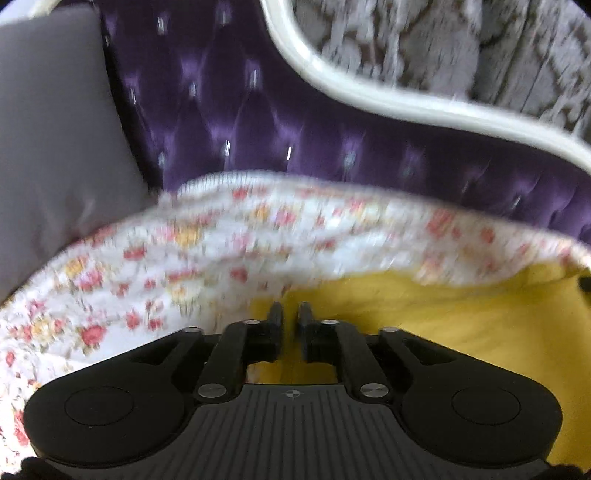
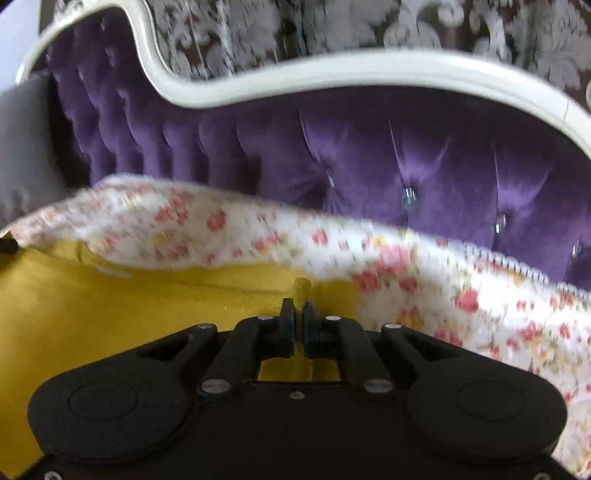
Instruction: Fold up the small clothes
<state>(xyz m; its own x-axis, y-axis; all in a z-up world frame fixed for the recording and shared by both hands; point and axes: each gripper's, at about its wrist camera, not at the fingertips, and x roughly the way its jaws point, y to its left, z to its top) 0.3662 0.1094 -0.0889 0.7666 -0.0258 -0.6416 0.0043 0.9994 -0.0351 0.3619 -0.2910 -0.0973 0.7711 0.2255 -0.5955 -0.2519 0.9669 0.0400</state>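
A yellow garment (image 1: 443,325) lies spread on a white floral bedspread (image 1: 166,266). My left gripper (image 1: 290,314) sits at the garment's left edge, its jaws nearly together with a thin gap; I cannot tell if cloth is between them. In the right wrist view the yellow garment (image 2: 110,306) spreads to the left, and my right gripper (image 2: 299,314) is shut on a pinched fold of it that sticks up between the fingertips. The floral bedspread (image 2: 461,295) lies to the right. Both views are motion-blurred.
A purple tufted headboard (image 1: 295,122) with a cream curved frame (image 1: 369,88) stands behind the bed; it also shows in the right wrist view (image 2: 369,155). A grey pillow (image 1: 55,129) leans at the left. Patterned wallpaper (image 2: 332,26) is behind.
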